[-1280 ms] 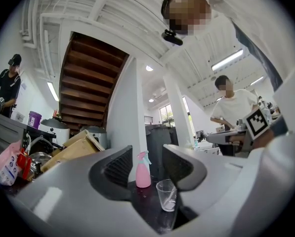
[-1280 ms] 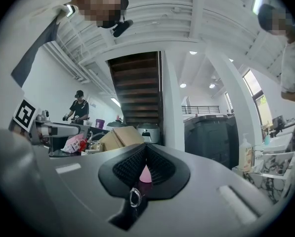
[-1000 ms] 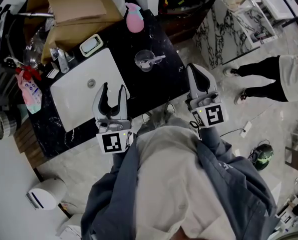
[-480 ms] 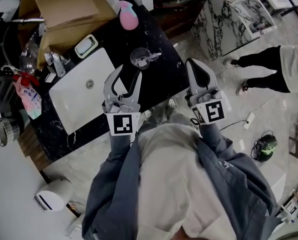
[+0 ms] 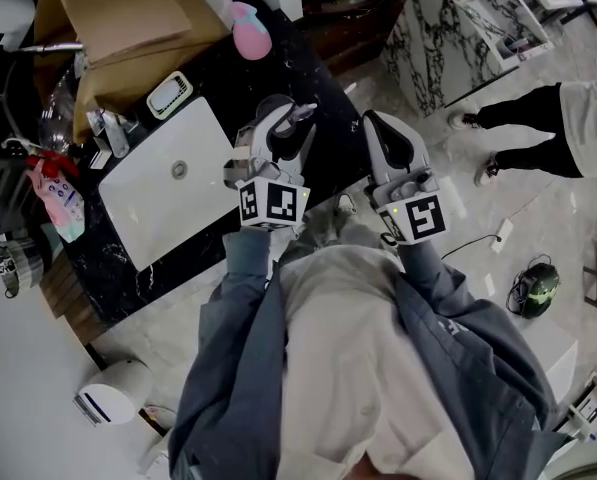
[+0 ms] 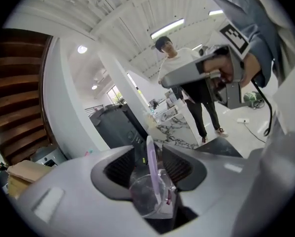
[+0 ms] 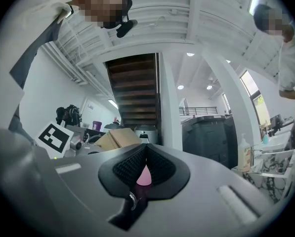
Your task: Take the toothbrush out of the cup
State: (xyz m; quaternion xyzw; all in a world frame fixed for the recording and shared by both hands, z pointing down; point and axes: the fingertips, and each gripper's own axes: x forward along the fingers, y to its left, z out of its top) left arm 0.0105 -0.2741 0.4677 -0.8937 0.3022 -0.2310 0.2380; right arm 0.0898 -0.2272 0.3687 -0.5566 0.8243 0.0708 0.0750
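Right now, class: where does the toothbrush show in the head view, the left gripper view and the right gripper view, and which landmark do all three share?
Head view: the toothbrush pokes from the clear cup at upper centre, at the left hand-held gripper.
Left gripper view: the toothbrush stands at lower centre, in the clear cup between the jaws.
Right gripper view: not in it.
Shared landmark: the cardboard box.

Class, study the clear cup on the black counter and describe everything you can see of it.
The cup is clear, thin-walled, apparently plastic, round-rimmed and upright on the black counter beside the white sink. A lilac toothbrush stands in it, leaning. It sits between the left gripper's parted jaws; whether they press it is unclear.
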